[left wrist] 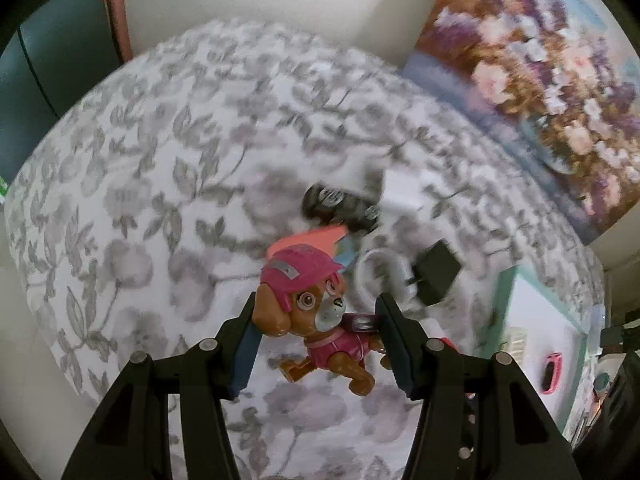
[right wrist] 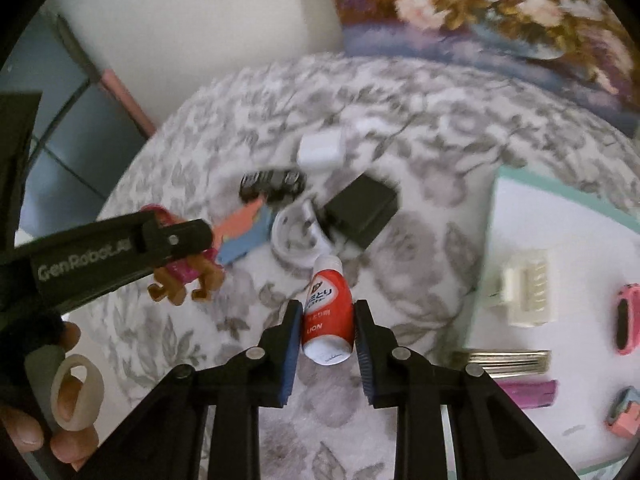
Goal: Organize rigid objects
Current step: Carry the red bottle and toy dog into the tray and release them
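**Two rigid items held above the patterned worktop**

The left gripper [left wrist: 318, 330] is clamped on a toy dog figure [left wrist: 316, 316], its pads bearing on the ear on one side and the back pack on the other; the legs hang clear of the floral cloth [left wrist: 168, 152]. The figure looks like hard, light plastic with an uneven outline, so a hold across the torso would likely sit more squarely than one on the head. The right gripper [right wrist: 327, 338], nearly closed, grasps a small red-and-white bottle [right wrist: 328, 312] across its lower body, cap pointing away. Its smooth, rounded wall may slip; mid-body is probably the safest hold. A white tray [right wrist: 520, 216] with sorted pieces lies just beside, to the right.
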{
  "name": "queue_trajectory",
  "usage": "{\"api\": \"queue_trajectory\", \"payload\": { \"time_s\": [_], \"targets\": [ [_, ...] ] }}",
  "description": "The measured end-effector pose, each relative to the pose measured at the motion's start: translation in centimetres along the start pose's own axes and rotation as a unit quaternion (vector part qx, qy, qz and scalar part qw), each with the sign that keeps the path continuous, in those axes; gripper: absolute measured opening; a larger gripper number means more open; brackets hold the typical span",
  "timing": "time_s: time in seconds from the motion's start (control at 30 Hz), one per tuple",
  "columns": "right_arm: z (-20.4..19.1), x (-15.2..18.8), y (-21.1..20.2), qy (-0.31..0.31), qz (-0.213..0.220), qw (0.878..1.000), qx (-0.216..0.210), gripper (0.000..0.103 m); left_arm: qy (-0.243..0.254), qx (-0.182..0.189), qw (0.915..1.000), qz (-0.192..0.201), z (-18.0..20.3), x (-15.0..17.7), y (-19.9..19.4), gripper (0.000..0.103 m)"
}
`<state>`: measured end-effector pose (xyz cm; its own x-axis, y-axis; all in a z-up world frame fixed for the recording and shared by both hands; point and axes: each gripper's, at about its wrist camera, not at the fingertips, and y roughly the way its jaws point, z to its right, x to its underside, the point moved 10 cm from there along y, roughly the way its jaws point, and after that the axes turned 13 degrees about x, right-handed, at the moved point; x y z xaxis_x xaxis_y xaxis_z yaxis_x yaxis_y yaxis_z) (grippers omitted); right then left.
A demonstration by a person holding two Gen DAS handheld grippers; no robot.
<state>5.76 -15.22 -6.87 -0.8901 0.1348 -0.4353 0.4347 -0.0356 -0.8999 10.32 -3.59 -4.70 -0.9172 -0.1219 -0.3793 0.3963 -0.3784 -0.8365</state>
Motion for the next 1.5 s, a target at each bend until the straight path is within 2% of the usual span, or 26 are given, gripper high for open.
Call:
{"api": "queue_trajectory", "payload": {
  "time_s": [0.2, 0.3, 0.43, 0.6, 0.77, 0.9, 1.0, 1.13, 1.4, 1.5],
  "targets": [
    [4.8, -1.0, -2.0, 0.066, 0.015, 0.998, 0.005, 0.028, 0.031, 0.014, 0.9991, 0.025, 3.5, -0.2, -1.6, 0.058],
    [8.5, -1.0, -2.7, 0.103, 0.019, 0.994, 0.033, 0.028, 0.06, 0.019, 0.9977, 0.023, 6.4, 0.3, -1.2, 0.058],
    [14.2, 0.1, -3.1, 0.162, 0.008, 0.984, 0.067, 0.028, 0.121, 0.036, 0.992, 0.003, 11.7, 2.5, -0.1, 0.058],
    [21.3, 2.9, -3.0, 0.229, -0.019, 0.966, 0.119, 0.028, 0.176, 0.062, 0.9821, -0.03, 17.1, 5.8, 1.4, 0.058],
    [25.4, 4.4, -3.6, 0.278, -0.024, 0.953, 0.116, 0.028, 0.227, 0.067, 0.9699, -0.059, 21.0, 9.0, 3.3, 0.058],
    [26.9, 4.8, -3.8, 0.277, -0.022, 0.951, 0.135, 0.028, 0.256, 0.062, 0.9611, -0.083, 22.7, 11.1, 4.8, 0.058],
    [27.0, 5.1, -3.7, 0.276, -0.025, 0.952, 0.13, 0.028, 0.274, 0.053, 0.9549, -0.103, 23.0, 12.5, 6.1, 0.058],
    [26.5, 5.2, -3.0, 0.268, -0.036, 0.954, 0.13, 0.028, 0.28, 0.047, 0.9513, -0.121, 22.8, 13.4, 7.1, 0.058],
    [25.9, 4.7, -3.5, 0.257, -0.031, 0.956, 0.136, 0.029, 0.266, 0.048, 0.955, -0.123, 22.3, 12.9, 7.0, 0.059],
    [25.6, 4.0, -4.1, 0.256, -0.021, 0.957, 0.133, 0.033, 0.251, 0.051, 0.9597, -0.116, 21.6, 11.9, 6.6, 0.065]
  ]
}}
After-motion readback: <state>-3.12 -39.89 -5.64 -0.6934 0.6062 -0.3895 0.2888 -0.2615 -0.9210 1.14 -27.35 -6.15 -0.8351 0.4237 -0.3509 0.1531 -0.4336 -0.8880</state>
